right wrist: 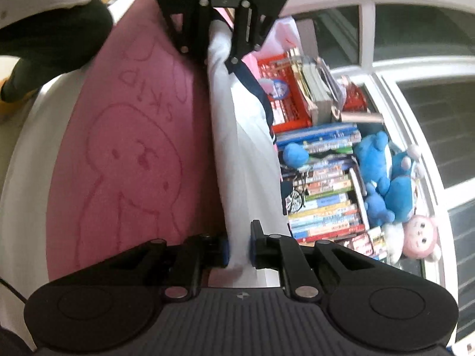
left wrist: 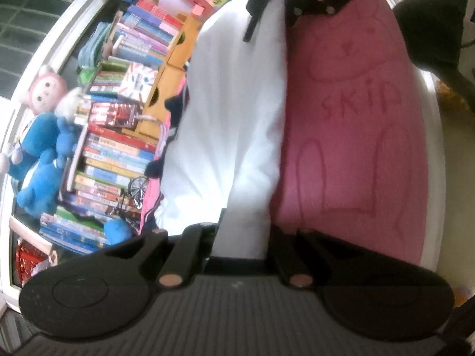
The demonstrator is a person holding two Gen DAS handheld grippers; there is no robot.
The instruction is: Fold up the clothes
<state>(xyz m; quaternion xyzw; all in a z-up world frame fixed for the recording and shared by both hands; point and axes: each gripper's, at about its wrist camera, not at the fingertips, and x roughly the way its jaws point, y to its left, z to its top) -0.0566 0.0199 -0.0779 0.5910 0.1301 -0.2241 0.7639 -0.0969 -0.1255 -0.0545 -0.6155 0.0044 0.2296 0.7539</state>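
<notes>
We are pinching the white cloth garment (right wrist: 246,178) at both ends — left gripper (left wrist: 242,237) and right gripper (right wrist: 239,246) both clamping it, stretched between them.

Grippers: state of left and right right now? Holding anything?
Left gripper: shut on the white garment.
Right gripper: shut on the other end of the same white garment, stretched between the two over the pink mat.

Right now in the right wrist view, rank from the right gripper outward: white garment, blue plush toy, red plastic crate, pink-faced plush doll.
1. White garment: clamped in the right gripper jaws, centre.
2. Pink-faced plush doll: low right, by the window.
3. Blue plush toy: right, above the doll.
4. Red plastic crate: upper centre-right, farthest, near the other gripper.
</notes>
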